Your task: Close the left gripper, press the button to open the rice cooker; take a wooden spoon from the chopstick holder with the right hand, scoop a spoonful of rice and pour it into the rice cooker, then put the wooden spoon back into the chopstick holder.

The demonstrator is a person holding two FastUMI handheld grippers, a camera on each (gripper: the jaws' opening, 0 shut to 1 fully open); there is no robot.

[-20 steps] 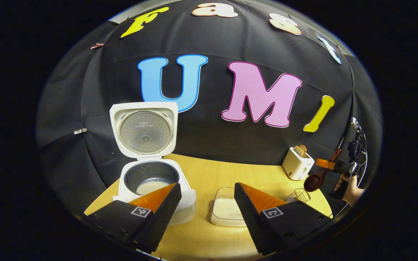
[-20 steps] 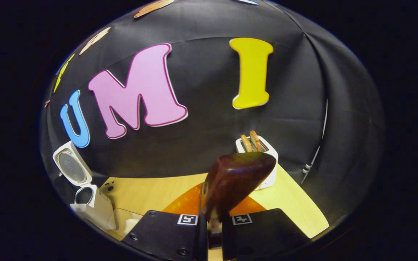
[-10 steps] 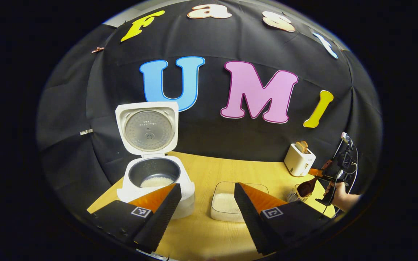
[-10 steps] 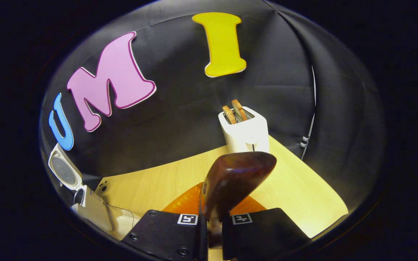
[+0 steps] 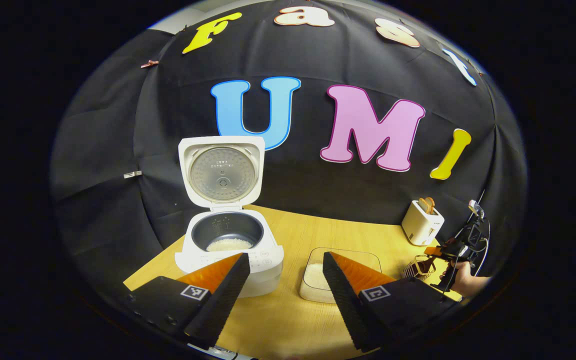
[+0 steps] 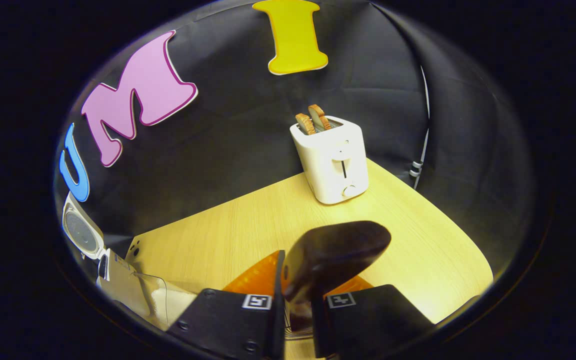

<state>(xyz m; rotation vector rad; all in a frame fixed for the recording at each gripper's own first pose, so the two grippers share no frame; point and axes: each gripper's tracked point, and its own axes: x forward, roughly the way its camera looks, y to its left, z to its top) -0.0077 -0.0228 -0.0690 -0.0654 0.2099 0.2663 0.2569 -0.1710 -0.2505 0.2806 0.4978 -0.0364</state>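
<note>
The left gripper hovers above the desk with its jaws wide and empty. Beyond its left jaw stands the rice cooker, lid up, rice in the pot; between the jaws, farther off, sits the clear rice container. The right gripper clamps its jaws on the wooden spoon, whose bowl juts ahead of them toward the toaster.

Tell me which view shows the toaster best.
The right gripper view: the toaster stands near and whole on the table, two slices sticking up, lever and knob facing the camera. In the left gripper view it is a small white box far off at the right edge.
</note>
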